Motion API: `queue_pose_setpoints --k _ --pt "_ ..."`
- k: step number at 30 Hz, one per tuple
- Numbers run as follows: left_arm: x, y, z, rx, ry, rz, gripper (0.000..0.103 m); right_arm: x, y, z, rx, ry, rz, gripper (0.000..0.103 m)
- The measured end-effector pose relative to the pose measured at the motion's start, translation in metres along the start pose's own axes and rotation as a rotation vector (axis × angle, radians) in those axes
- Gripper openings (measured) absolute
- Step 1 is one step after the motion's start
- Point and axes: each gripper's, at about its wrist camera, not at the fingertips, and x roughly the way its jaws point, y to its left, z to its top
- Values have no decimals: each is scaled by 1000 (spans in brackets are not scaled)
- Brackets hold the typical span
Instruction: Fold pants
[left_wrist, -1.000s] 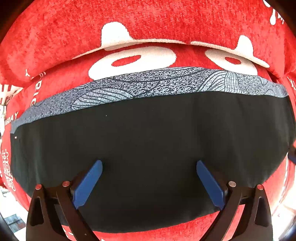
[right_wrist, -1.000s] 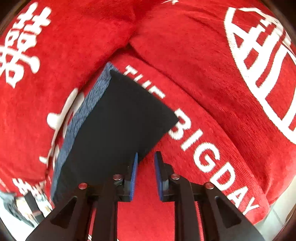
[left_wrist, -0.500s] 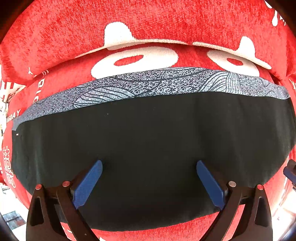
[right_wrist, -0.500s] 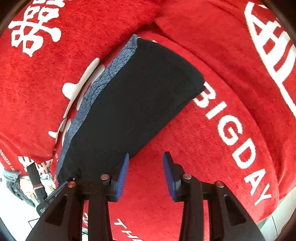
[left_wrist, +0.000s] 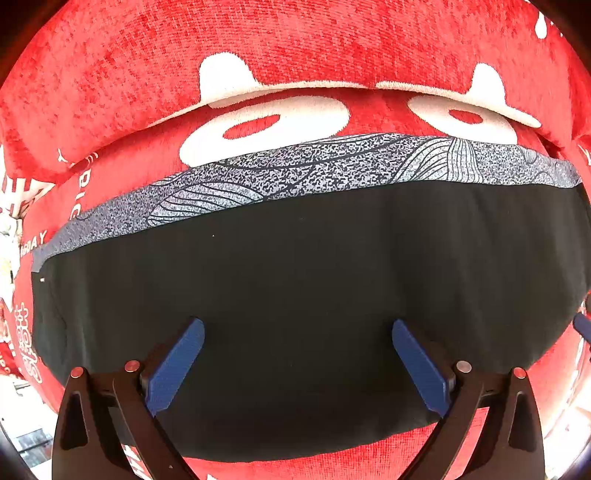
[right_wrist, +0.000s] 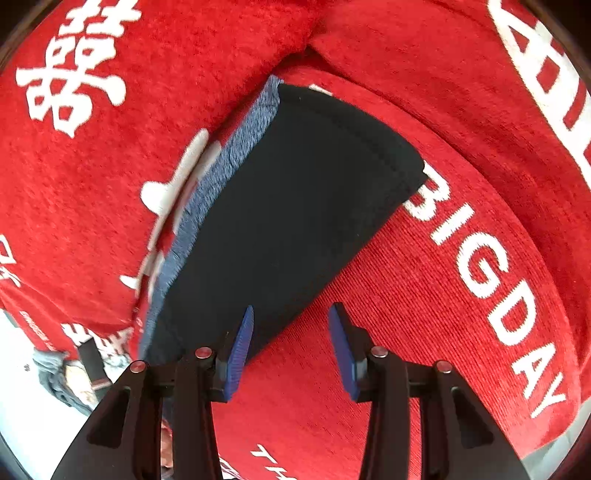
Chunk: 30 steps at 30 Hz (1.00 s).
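The black pants (left_wrist: 314, 280) lie folded flat on the red sofa seat, with a grey patterned band (left_wrist: 295, 173) along their far edge. My left gripper (left_wrist: 295, 354) is wide open and empty, hovering over the near half of the pants. In the right wrist view the pants (right_wrist: 288, 206) lie as a folded black slab with the grey band on the left. My right gripper (right_wrist: 291, 336) is open and empty at the pants' near right edge; its left finger is over the fabric, its right finger over the bare red cover.
The red sofa cover (right_wrist: 461, 295) carries white lettering. The backrest cushion (left_wrist: 295, 44) rises right behind the pants. The sofa's front edge and pale floor show at lower left (right_wrist: 22, 369), with some clutter (right_wrist: 74, 376) there.
My right gripper has opened from almost shut at the pants' edge and drawn back, so more of the folded pants shows. My left gripper has stayed open over the pants.
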Motion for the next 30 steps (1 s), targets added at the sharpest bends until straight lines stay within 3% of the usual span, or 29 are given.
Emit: queue_pose_setpoints --k 4,15,30 --pt "1 -6 4 7 7 6 102 -1 -18 6 90 -28 87 46" --pt "-2 -14 14 27 16 21 102 9 -37 15 155 -33 224 48" --pt "-4 -27 14 54 5 46 102 29 -26 38 94 -20 359 50"
